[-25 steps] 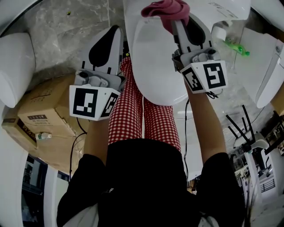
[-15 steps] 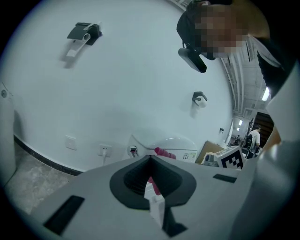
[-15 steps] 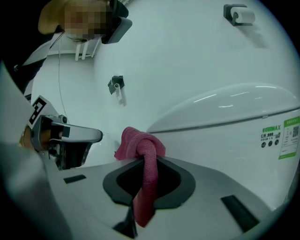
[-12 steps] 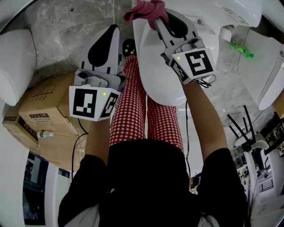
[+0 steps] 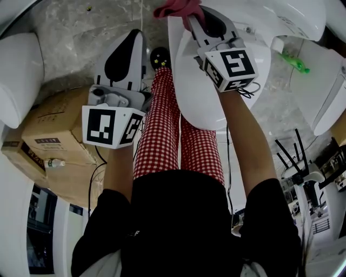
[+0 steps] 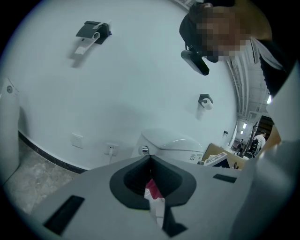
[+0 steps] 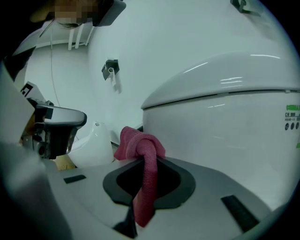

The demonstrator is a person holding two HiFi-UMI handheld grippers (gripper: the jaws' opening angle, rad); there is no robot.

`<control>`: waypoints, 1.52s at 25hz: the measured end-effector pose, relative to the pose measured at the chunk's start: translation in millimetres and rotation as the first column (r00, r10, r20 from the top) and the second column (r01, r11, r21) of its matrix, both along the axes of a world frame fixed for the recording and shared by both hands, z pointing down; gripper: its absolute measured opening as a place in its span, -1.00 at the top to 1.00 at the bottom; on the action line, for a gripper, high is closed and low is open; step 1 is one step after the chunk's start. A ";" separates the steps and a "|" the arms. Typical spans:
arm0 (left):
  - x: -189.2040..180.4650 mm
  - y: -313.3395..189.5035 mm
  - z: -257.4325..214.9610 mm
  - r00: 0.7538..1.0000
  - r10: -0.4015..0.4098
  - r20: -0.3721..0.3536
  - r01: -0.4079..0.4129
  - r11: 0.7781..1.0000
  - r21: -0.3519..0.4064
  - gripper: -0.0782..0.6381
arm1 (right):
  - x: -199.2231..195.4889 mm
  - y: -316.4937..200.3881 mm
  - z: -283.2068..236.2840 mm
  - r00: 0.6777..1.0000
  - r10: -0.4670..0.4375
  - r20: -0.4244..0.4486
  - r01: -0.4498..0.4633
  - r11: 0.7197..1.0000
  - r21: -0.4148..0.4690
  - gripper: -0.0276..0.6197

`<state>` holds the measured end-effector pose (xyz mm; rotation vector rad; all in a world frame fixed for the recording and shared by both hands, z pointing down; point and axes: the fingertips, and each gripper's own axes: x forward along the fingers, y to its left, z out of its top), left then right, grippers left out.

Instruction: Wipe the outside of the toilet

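Note:
A white toilet [image 5: 201, 103] lies below me in the head view, its lid closed. My right gripper [image 5: 190, 15] is shut on a pink cloth [image 5: 175, 7], bunched at the jaw tips by the toilet's far left edge. In the right gripper view the knotted cloth [image 7: 139, 144] sits beside the toilet's white side [image 7: 225, 126], with a strip hanging down between the jaws of the right gripper [image 7: 148, 162]. My left gripper [image 5: 137, 34] hovers left of the toilet over the floor, shut and holding nothing. The left gripper [image 6: 150, 157] points toward a white wall.
Red-checked trousers [image 5: 162, 124] and a black shoe [image 5: 158, 55] stand between the grippers. A cardboard box [image 5: 48, 130] and another white fixture [image 5: 16, 76] are at left. A green spray bottle [image 5: 294, 60] and more white ware [image 5: 330, 97] are at right. A second toilet [image 6: 173, 144] stands by the wall.
My right gripper has carried the pink cloth leftward and farther away along the toilet's top edge. The left gripper has hardly moved.

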<state>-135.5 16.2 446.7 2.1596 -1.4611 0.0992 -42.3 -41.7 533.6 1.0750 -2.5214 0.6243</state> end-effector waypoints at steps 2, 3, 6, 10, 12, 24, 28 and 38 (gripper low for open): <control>-2.2 -0.4 1.1 1.000 -0.001 0.000 0.001 1.000 -0.002 0.76 | 0.3 -4.3 3.8 1.000 0.019 -0.001 -0.019 1.000 -0.008 0.74; -3.6 -0.3 1.9 1.000 -0.002 0.001 0.002 1.000 -0.004 0.76 | 0.5 -6.2 6.2 1.000 0.031 -0.001 -0.031 0.999 -0.014 0.74; -7.2 0.4 4.0 1.000 -0.009 0.001 0.009 1.000 -0.010 0.76 | 1.5 -9.4 11.0 0.998 0.059 0.002 -0.059 0.998 -0.024 0.74; -10.7 -0.1 7.0 1.000 -0.008 0.009 0.009 1.000 -0.017 0.76 | 4.4 -13.0 14.1 0.996 0.092 0.017 -0.091 0.995 -0.037 0.74; -10.8 -0.7 7.4 1.000 -0.009 0.012 0.009 1.000 -0.016 0.76 | 10.9 -15.7 14.8 0.991 0.131 0.030 -0.129 0.990 -0.052 0.74; 3.1 -2.1 4.9 1.000 0.012 0.009 -0.012 1.000 -0.013 0.76 | 51.7 -27.8 16.5 0.958 0.278 0.070 -0.270 0.957 -0.108 0.74; 10.5 -0.6 7.7 1.000 0.017 0.011 -0.016 1.000 -0.020 0.76 | 73.5 -32.4 18.6 0.944 0.322 0.072 -0.313 0.943 -0.110 0.74; 33.2 -1.5 7.1 0.998 0.056 0.018 -0.056 0.998 -0.023 0.76 | 121.4 -38.0 22.7 0.899 0.430 0.081 -0.417 0.899 -0.136 0.74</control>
